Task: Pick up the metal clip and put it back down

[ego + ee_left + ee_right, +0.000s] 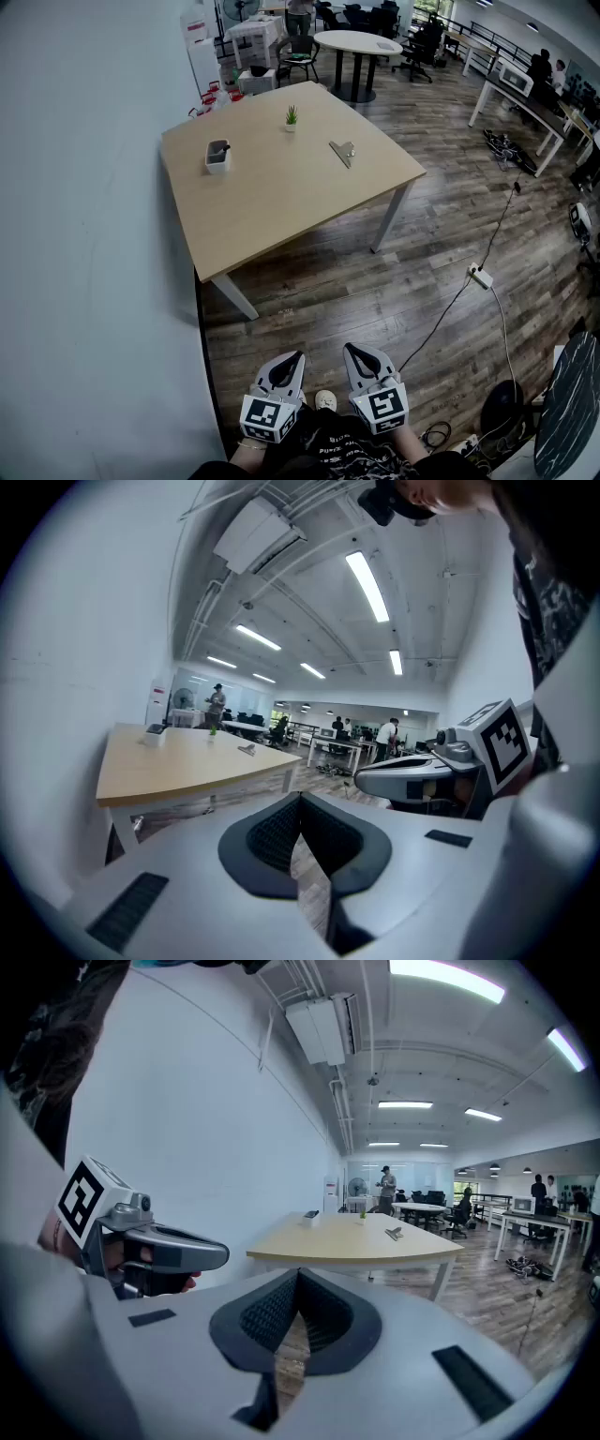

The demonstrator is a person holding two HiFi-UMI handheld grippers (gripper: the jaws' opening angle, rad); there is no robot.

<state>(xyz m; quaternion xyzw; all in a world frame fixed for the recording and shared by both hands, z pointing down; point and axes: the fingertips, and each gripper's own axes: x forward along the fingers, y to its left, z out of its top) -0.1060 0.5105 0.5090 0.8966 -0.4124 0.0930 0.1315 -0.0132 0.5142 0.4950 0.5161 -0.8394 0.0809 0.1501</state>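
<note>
Standing well back from the counter (pixel 281 202), out on the wood floor (pixel 356 291) beyond its near corner. Holding both tools low and close to the body. Left tongs (pixel 300 799) pressed together at the tips, gripping nothing; right tongs (pixel 298 1281) likewise pressed together and empty. No part of the job begun, by the look of it.

Look for the metal clip (pixel 342 152) lying flat on the counter, close to the right-hand edge and roughly midway along it, well apart from both tongs. Small potted plant (pixel 292 117) near the far corner, white holder (pixel 217 157) over by the left edge, neither close to the clip.

Likely trouble from here:
- Arriving with the tongs not yet spread: would only nudge the clip and, with that edge so close, could push it off onto the floor.
- Pinching a thin, flat piece of metal off a hard top: could skid out from between the pads, or tilt and drop on being lifted.
- Walking in along the right side: power strip (pixel 481 277) lying on the floor there, easy to catch with a foot.
- Letting go too high when setting down: could bounce toward the edge.
</note>
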